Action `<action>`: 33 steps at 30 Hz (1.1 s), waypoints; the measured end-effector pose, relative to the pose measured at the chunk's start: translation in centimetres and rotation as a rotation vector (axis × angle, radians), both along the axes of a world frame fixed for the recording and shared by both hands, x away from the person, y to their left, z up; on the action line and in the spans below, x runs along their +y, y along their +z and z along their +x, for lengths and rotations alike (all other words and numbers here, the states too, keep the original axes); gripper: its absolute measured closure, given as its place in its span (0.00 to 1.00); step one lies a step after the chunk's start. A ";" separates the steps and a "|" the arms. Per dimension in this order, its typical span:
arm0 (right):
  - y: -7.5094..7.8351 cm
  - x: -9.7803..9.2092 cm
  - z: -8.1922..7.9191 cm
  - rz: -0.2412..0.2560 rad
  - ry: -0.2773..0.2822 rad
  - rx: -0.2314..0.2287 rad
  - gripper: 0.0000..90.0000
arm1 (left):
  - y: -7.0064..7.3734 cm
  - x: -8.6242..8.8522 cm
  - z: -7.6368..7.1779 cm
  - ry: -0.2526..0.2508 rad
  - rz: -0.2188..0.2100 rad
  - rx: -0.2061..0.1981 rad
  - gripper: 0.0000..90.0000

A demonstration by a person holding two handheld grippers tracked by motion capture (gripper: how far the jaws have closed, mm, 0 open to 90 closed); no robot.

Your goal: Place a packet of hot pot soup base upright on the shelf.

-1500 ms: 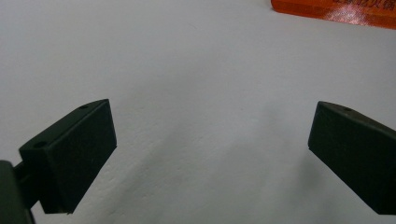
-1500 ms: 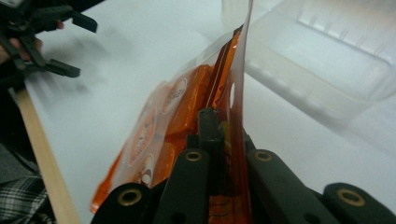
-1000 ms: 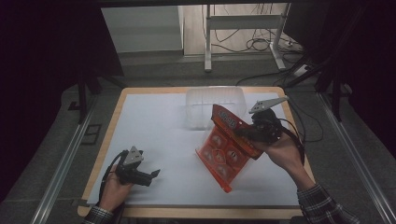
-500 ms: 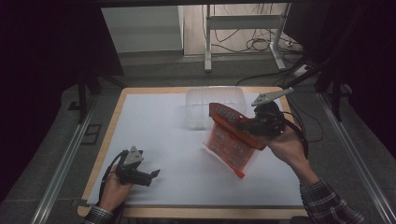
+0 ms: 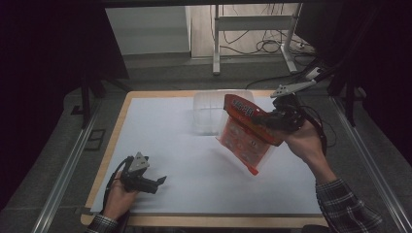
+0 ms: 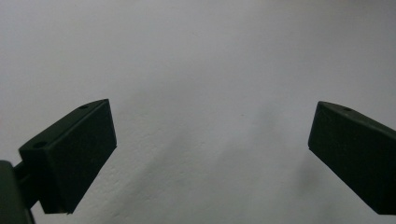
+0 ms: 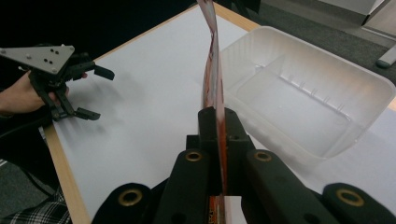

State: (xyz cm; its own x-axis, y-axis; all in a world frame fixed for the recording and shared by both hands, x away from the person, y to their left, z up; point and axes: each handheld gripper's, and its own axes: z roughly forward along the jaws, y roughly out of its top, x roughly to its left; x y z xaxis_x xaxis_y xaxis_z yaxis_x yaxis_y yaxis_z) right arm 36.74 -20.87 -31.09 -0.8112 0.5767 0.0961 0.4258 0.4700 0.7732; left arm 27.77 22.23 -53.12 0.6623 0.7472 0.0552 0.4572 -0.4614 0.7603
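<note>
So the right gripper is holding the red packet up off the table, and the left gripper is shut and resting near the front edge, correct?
Not quite. The left gripper is open: the left gripper view shows its jaws wide apart over the bare white table. The rest holds: the right gripper does grip the red packet in the air.

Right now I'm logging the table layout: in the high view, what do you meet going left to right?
Left claw → clear plastic tray → red snack packet → right claw
</note>
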 end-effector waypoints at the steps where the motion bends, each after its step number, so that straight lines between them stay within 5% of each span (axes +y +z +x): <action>1: 0.0 0.0 0.0 0.000 0.000 0.000 0.99 | 0.0 0.0 0.0 0.000 0.000 0.000 0.01; 33: 3.4 0.7 5.0 0.029 -0.051 -0.018 0.99 | 0.0 0.0 0.0 0.004 0.007 0.002 0.01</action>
State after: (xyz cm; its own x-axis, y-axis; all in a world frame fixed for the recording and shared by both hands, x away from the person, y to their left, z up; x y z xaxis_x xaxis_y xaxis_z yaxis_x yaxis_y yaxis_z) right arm 41.73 -20.18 -27.64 -0.7827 0.6145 0.0986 0.4342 0.4257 0.7939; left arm 27.79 22.26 -53.14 0.6596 0.7493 0.0590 0.4606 -0.4650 0.7560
